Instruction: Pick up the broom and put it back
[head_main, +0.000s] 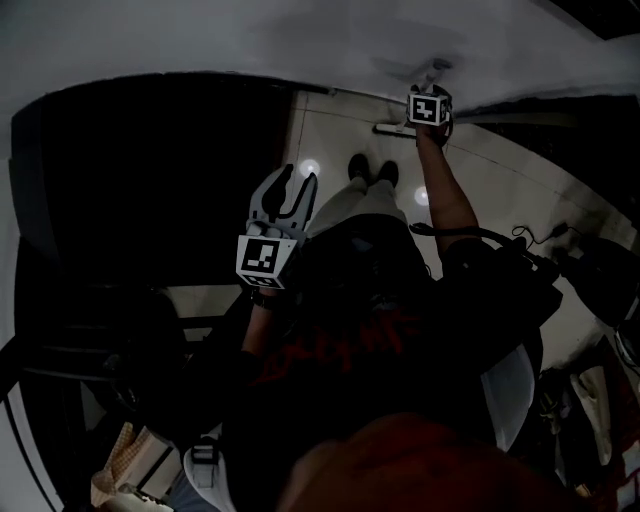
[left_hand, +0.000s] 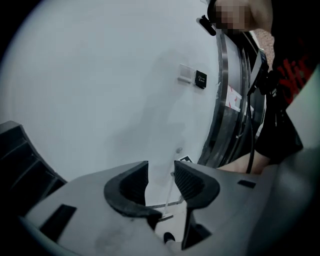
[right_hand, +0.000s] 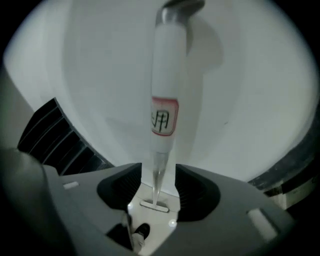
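two grippers are showing, and only the right gripper (right_hand: 159, 176) is facing the white long-handled broom (right_hand: 164, 85). its dark ribbed jaws are standing apart and pressing on nothing. the broom's thick white grip, wearing a red-edged label (right_hand: 164, 118), is rising just ahead of the jaw tips, in line with the gap, while the thin lower shaft is showing inside that gap, touching neither pad. the broom is standing upright against the plain white wall (right_hand: 85, 75), its narrow flat head (right_hand: 154, 204) resting on the pale tiled floor (head_main: 335, 125) (seen far below, through the jaws). in the head view this gripper is reaching out on an outstretched arm, close beside the handle. the left gripper (left_hand: 161, 176) is hovering apart from the broom, its jaws likewise parted and gripping nothing, pointing toward the same wall.
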